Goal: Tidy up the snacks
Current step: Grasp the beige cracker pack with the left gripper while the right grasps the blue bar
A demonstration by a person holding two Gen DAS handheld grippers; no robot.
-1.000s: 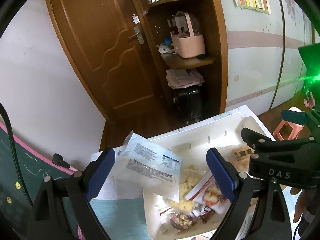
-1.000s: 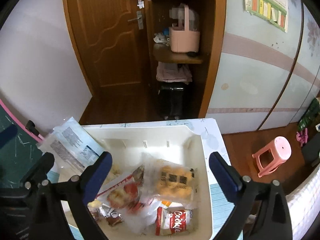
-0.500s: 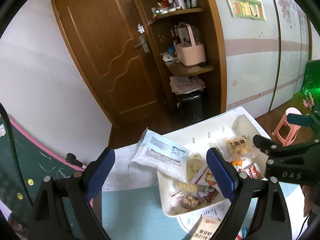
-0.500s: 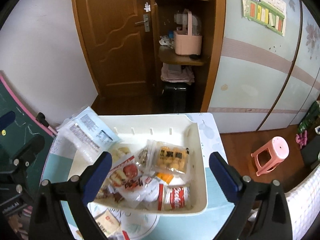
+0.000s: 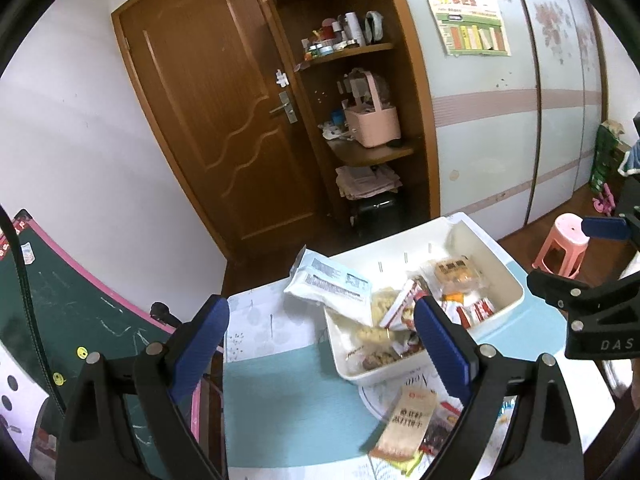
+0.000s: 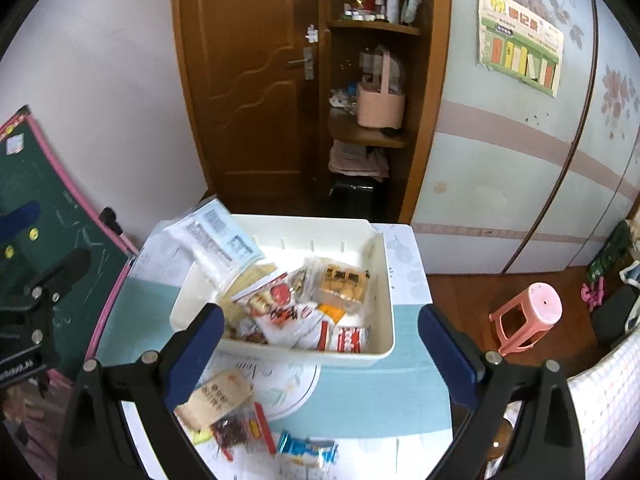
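A white bin on the table holds several snack packets. A large white-and-blue packet leans over its left rim. Loose snacks lie on the table in front of the bin: a tan packet, a red one and a blue one. My left gripper is open and empty, held above the table left of the bin. My right gripper is open and empty, above the bin's front edge.
The table has a teal and white cloth. A green chalkboard stands at the left. A pink stool stands on the floor at the right. A wooden door and shelves are behind.
Both grippers have pulled back and up from the bin, so it looks smaller and farther. The loose snacks on the table in front have come into view.
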